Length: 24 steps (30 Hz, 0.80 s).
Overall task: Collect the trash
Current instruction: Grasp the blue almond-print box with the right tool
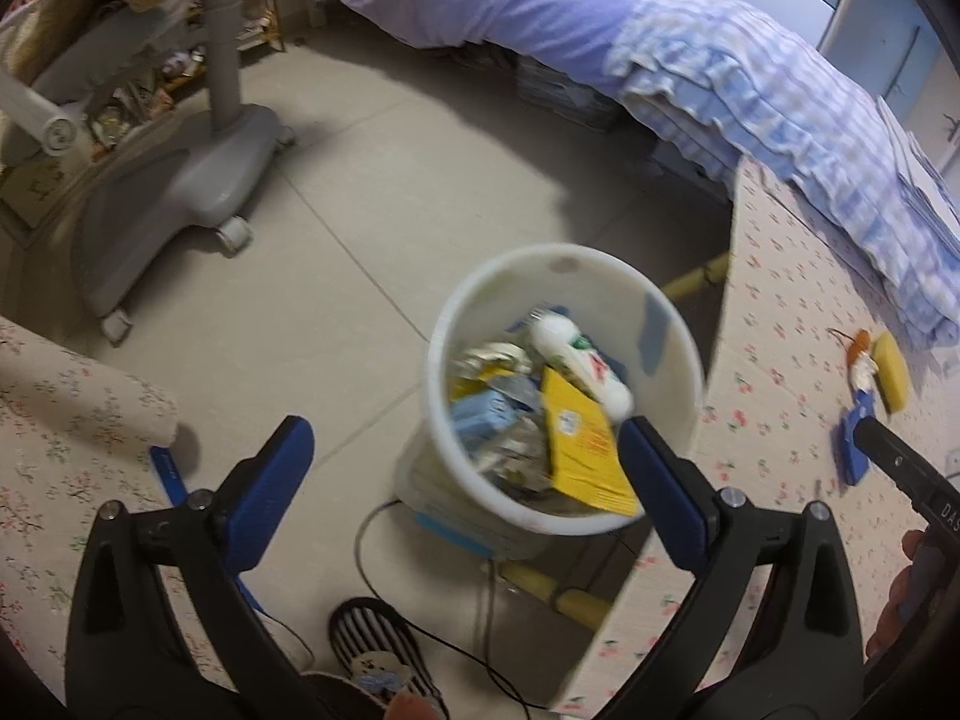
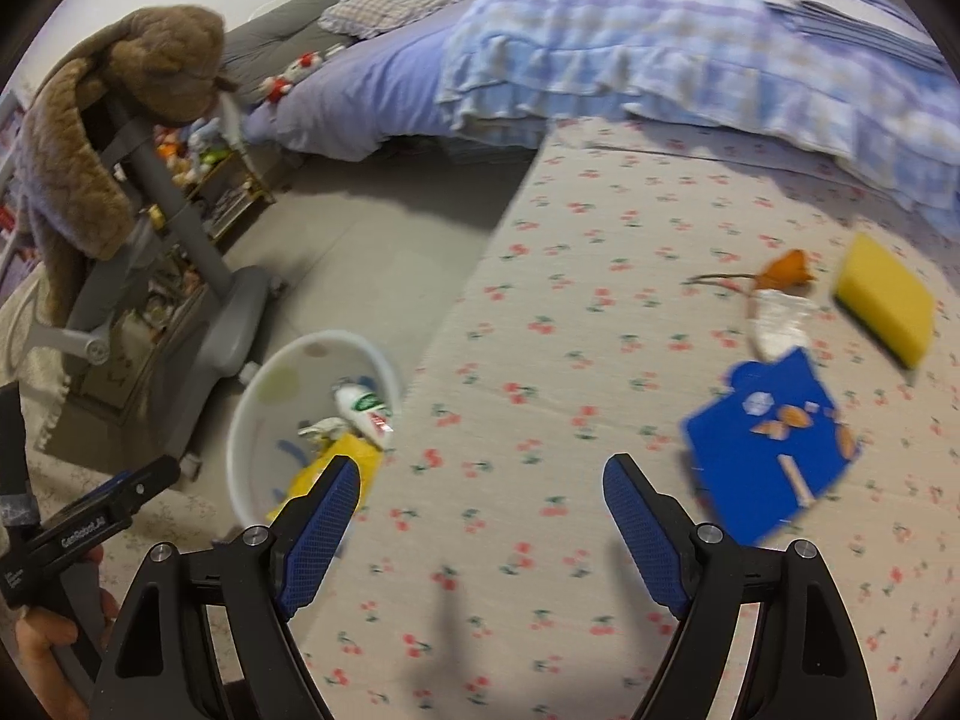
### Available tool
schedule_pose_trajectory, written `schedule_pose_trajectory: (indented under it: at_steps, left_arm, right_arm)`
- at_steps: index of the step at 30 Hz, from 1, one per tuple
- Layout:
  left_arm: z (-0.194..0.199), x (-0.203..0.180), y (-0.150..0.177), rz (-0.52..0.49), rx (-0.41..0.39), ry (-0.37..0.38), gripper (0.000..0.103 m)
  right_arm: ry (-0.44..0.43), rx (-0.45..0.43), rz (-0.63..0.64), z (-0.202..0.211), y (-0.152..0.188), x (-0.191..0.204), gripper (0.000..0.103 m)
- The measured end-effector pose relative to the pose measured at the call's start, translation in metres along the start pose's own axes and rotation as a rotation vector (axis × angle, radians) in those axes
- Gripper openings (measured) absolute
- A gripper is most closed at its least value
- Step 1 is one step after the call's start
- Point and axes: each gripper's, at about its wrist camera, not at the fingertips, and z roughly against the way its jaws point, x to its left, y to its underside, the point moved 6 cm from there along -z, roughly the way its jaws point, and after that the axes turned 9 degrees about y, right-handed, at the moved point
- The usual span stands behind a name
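grey wheeled stand base (image 1: 180,192) on tiled floor (image 1: 372,192); brown plush (image 2: 120,120) draped over it; checked blanket (image 2: 660,36) on bed.

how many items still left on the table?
4, clustered together: yellow sponge, orange scrap, white wrapper, blue card. Table's near end is out of view.

motion-blurred bin contents (image 1: 540,420), perhaps wrappers; blue packet (image 2: 768,456) print unreadable

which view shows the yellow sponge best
The right wrist view: the yellow sponge lies large and whole on the cherry-print table. In the left wrist view it is small, near the right edge, and blurred.
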Motion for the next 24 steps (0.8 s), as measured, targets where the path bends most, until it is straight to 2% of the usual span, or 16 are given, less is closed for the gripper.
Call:
schedule_pose_trajectory:
  at_steps: [3, 6, 12, 17, 24]
  left_arm:
    - [-0.006, -0.016, 0.002, -0.017, 0.019, 0.016, 0.102]
    - [-0.008, -0.034, 0.003, -0.032, 0.020, 0.035, 0.102]
    - [-0.010, -0.063, 0.004, -0.051, 0.023, 0.079, 0.102]
    - [-0.017, -0.076, 0.005, -0.062, 0.029, 0.066, 0.102]
    - [-0.027, -0.083, 0.004, -0.079, 0.036, 0.028, 0.102]
  right_arm:
    - [0.031, -0.019, -0.038, 0.007, -0.001, -0.019, 0.094]
    - [0.100, -0.030, -0.083, 0.011, -0.001, -0.040, 0.103]
    - [0.272, -0.017, -0.235, 0.003, 0.000, -0.089, 0.103]
    - [0.271, -0.009, -0.398, -0.012, -0.003, -0.108, 0.103]
    - [0.360, -0.005, -0.461, -0.037, -0.008, -0.116, 0.103]
